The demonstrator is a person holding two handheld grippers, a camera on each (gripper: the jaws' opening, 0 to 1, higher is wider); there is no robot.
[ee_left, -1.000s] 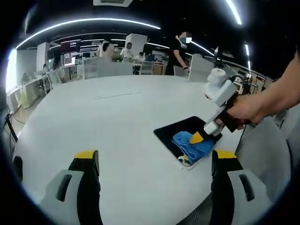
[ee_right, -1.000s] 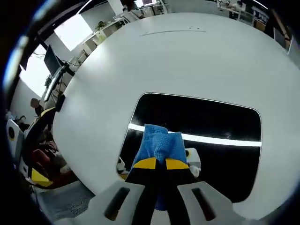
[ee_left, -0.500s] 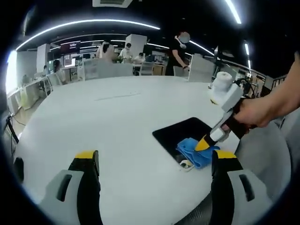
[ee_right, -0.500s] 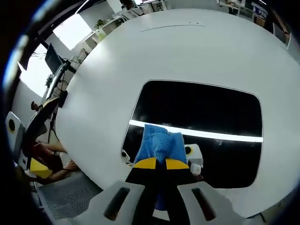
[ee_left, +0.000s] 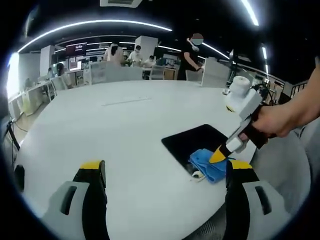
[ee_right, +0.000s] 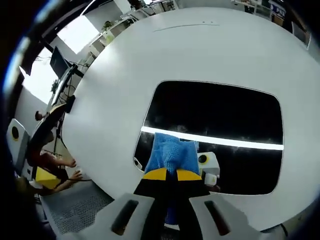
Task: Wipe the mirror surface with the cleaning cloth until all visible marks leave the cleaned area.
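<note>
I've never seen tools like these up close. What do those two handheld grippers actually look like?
The left gripper has two black jaws capped with yellow tips, set on pale grey bases with dark slots. The right gripper is built the same way: black jaws, yellow tips, light grey base. Seen from the left gripper view, it has a white body and a dark grip. The person's forearm beside it is bare, with no sleeve in sight.

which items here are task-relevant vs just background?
In the job:
- mirror
- blue cloth, clamped in the right gripper

Just there:
- white table
- left gripper, jaws apart, holding nothing
- office desks and people behind
</note>
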